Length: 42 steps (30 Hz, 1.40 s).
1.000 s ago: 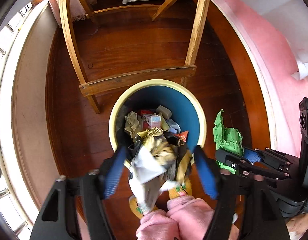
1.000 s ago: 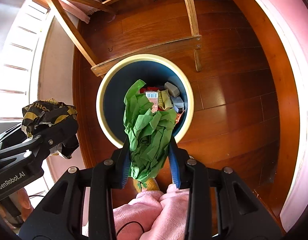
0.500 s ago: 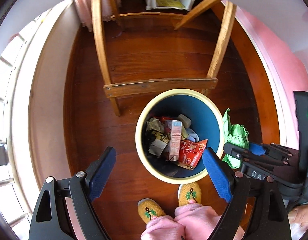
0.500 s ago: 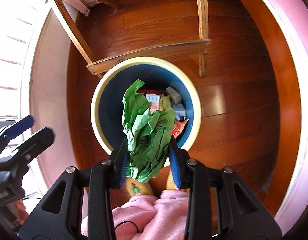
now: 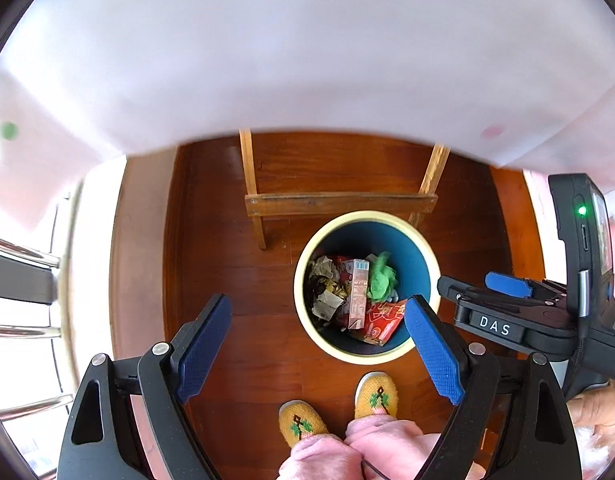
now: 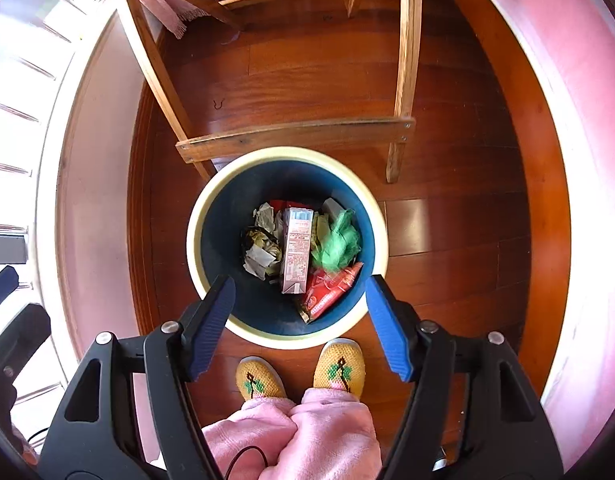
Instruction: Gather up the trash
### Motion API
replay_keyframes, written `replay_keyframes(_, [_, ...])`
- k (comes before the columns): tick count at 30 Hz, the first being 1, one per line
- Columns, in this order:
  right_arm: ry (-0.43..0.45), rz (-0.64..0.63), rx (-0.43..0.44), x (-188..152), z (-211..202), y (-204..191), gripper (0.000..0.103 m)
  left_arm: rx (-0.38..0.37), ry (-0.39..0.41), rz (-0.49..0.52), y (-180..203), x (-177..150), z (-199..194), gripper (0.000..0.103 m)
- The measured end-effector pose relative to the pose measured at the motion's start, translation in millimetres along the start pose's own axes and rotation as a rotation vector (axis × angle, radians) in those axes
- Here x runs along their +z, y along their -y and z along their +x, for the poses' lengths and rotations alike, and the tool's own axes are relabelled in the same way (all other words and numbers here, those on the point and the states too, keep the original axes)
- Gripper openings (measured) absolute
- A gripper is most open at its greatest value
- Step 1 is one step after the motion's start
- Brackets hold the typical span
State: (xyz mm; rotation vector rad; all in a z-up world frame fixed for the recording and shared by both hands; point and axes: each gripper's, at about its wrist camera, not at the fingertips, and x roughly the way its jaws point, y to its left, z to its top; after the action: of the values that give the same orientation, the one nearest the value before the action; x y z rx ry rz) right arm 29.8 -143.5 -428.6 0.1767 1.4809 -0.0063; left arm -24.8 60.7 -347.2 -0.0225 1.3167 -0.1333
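Wooden floor (image 6: 447, 240): round trash bin (image 6: 195, 248) near centre; wooden frame legs (image 6: 395, 168) just beyond; person's yellow slippers (image 6: 339, 368) near side.

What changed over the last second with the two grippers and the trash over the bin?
The right gripper let go of the green crumpled paper, which now lies in the bin; its jaws are opening with nothing between them. The left gripper dropped its black-and-gold wrapper into the bin and rose, open and empty. The bin, wooden chair and slippers stayed put.
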Motion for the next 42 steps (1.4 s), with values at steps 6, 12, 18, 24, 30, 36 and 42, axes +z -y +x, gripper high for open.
replay_keyframes(6, [0.01,-0.007,0.019,-7,-55,-2,0.066,0.01,0.045,-0.004,4,11,-68,0.089])
replay_keyframes(12, [0.032,-0.006,0.039,-18,-122,-4,0.066,0.026,0.105,-0.002,7,23,-142,0.089])
replay_keyframes(18, [0.08,-0.025,0.056,-25,-196,-7,0.066,0.04,0.145,-0.013,8,38,-217,0.089])
replay_keyframes(24, [0.165,-0.067,0.048,-27,-273,-15,0.066,0.039,0.23,0.031,19,52,-287,0.089])
replay_keyframes(30, [0.25,-0.071,0.065,-23,-339,-19,0.066,0.016,0.303,0.038,26,63,-342,0.089])
replay_keyframes(36, [0.335,-0.056,0.079,-13,-403,-25,0.066,0.006,0.353,0.028,33,72,-381,0.089])
replay_keyframes(42, [0.414,-0.055,0.091,-12,-460,-35,0.066,0.043,0.355,0.007,44,80,-405,0.089])
